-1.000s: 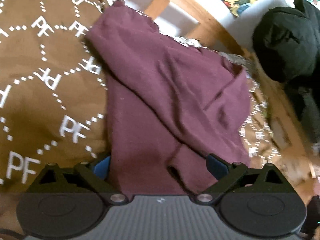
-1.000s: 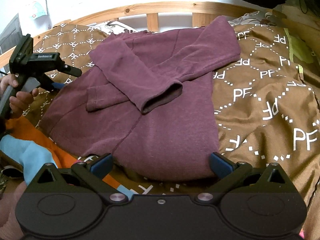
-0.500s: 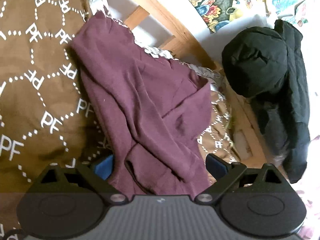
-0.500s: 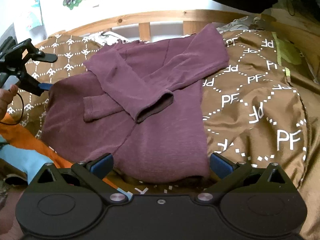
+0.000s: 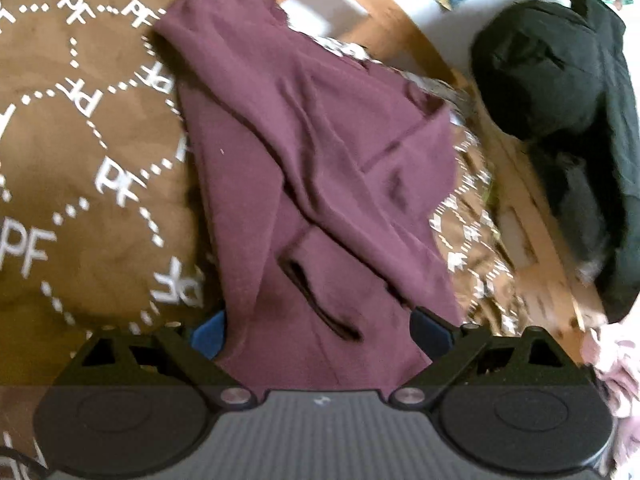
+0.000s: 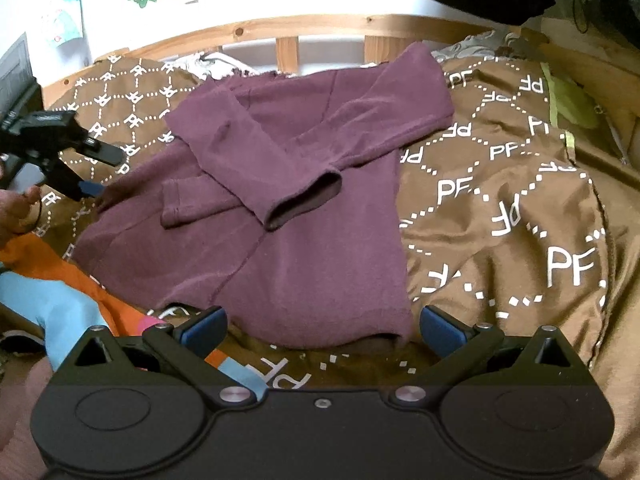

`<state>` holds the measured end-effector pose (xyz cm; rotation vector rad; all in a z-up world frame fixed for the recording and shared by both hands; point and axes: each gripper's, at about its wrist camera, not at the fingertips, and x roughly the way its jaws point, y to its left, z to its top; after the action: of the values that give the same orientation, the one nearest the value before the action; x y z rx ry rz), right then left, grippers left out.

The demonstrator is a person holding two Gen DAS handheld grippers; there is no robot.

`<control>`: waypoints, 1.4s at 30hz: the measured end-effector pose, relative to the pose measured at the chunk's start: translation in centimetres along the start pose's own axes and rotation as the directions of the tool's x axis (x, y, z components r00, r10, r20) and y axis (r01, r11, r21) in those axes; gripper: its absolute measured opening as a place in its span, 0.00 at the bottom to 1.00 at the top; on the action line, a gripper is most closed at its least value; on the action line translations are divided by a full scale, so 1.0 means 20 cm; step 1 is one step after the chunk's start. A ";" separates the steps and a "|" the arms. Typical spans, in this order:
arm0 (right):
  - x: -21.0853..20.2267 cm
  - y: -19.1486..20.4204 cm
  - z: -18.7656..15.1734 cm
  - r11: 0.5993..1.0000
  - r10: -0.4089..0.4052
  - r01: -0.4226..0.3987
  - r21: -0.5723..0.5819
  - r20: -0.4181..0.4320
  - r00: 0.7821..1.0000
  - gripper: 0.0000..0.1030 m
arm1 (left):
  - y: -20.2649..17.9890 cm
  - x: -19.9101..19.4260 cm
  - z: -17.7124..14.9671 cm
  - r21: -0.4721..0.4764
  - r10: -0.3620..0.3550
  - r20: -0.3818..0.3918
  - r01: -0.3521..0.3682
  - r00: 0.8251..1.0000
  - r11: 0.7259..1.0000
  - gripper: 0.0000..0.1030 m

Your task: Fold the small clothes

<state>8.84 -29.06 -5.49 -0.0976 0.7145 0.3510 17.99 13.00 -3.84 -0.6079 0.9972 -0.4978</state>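
A maroon long-sleeved shirt (image 6: 320,240) lies flat on the brown bedspread (image 6: 500,208), both sleeves crossed over its chest, one cuff (image 6: 304,200) on top. My right gripper (image 6: 322,328) is open just in front of the bottom hem, nothing between its fingers. My left gripper (image 6: 102,172), held by a hand, stands open at the shirt's left side edge. In the left wrist view the shirt (image 5: 320,160) runs between the open fingers of the left gripper (image 5: 320,330), with a sleeve opening (image 5: 320,304) close in front.
A wooden bed rail (image 6: 320,26) runs along the far side. A black jacket (image 5: 560,80) hangs beyond the bed. Orange and blue clothing (image 6: 52,292) lies at the near left, and a pink cloth (image 5: 616,368) near the bed's edge.
The left gripper has dropped and come in toward the shirt's left side edge, staying open. The right gripper has hardly moved. The shirt lies as before.
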 end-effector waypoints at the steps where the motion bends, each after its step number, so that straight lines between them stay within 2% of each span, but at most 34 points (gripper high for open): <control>1: 0.01 0.00 0.00 1.000 0.000 0.000 -0.004 -0.003 1.000 0.99 | -0.01 -0.02 -0.02 0.000 -0.020 0.000 0.020 1.000 1.000 0.94; 5: 0.01 0.01 0.00 1.000 -0.005 0.005 -0.026 0.001 1.000 0.99 | -0.04 -0.14 -0.07 -0.024 -0.105 0.033 0.106 0.994 0.994 0.93; 6: 0.01 0.01 0.00 1.000 -0.005 0.005 -0.029 0.003 1.000 0.99 | -0.04 -0.17 -0.07 -0.035 -0.151 0.016 0.151 0.988 0.988 0.93; 9: 0.00 0.02 0.00 0.999 -0.009 0.010 -0.040 0.012 1.000 0.99 | -0.05 -0.25 -0.07 -0.064 -0.195 0.034 0.197 0.980 0.978 0.93; 12: -0.01 0.02 0.00 0.999 -0.010 0.011 -0.038 0.021 1.000 0.99 | -0.05 -0.26 -0.06 -0.105 -0.246 0.015 0.246 0.969 0.963 0.93; 15: -0.02 0.02 0.00 0.999 -0.010 0.011 -0.031 0.025 1.000 0.99 | -0.07 -0.26 -0.06 -0.067 -0.180 0.011 0.180 0.984 0.981 0.93; 18: -0.03 0.03 0.01 0.999 -0.017 0.017 -0.031 0.027 0.999 0.99 | -0.05 -0.28 -0.05 -0.034 -0.089 0.046 0.090 0.995 0.995 0.95; 20: -0.04 0.02 0.00 0.999 -0.019 0.020 -0.029 0.031 0.999 0.99 | -0.02 -0.29 -0.04 -0.014 -0.013 0.080 0.014 0.997 1.000 0.97; 22: -0.04 0.02 0.00 1.000 -0.018 0.018 -0.023 0.030 0.999 0.99 | 0.04 -0.27 -0.03 -0.025 0.040 0.078 -0.038 0.996 0.999 0.98; 24: -0.03 0.01 0.00 1.000 -0.013 0.013 -0.015 0.025 1.000 0.99 | 0.08 -0.20 -0.01 -0.051 0.061 0.047 -0.059 0.997 0.997 0.98; 27: -0.01 0.01 -0.01 1.000 0.000 0.000 -0.003 0.025 1.000 0.99 | 0.12 -0.11 -0.01 -0.040 0.062 0.017 -0.061 0.998 0.997 0.97; 31: -0.01 0.01 -0.01 1.000 0.001 -0.001 -0.004 0.029 1.000 0.99 | 0.09 -0.05 -0.02 0.004 -0.010 0.010 0.010 1.000 1.000 0.96; 35: 0.01 0.00 -0.02 1.000 -0.004 0.004 0.009 0.017 1.000 0.99 | -0.02 -0.03 -0.04 0.098 -0.074 -0.003 0.074 0.997 0.992 0.92; 39: 0.01 0.00 -0.02 1.000 -0.004 0.004 0.015 0.018 1.000 0.99 | -0.17 -0.04 -0.10 0.165 -0.162 -0.080 0.173 0.984 0.971 0.92; 42: 0.00 0.01 -0.01 1.000 -0.003 0.003 0.006 0.030 1.000 0.99 | -0.25 -0.05 -0.13 0.161 -0.228 -0.091 0.240 0.970 0.957 0.92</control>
<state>8.56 -28.84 -5.66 -0.0879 0.6853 0.3472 14.68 9.38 -1.01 -0.5591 0.9425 -0.8119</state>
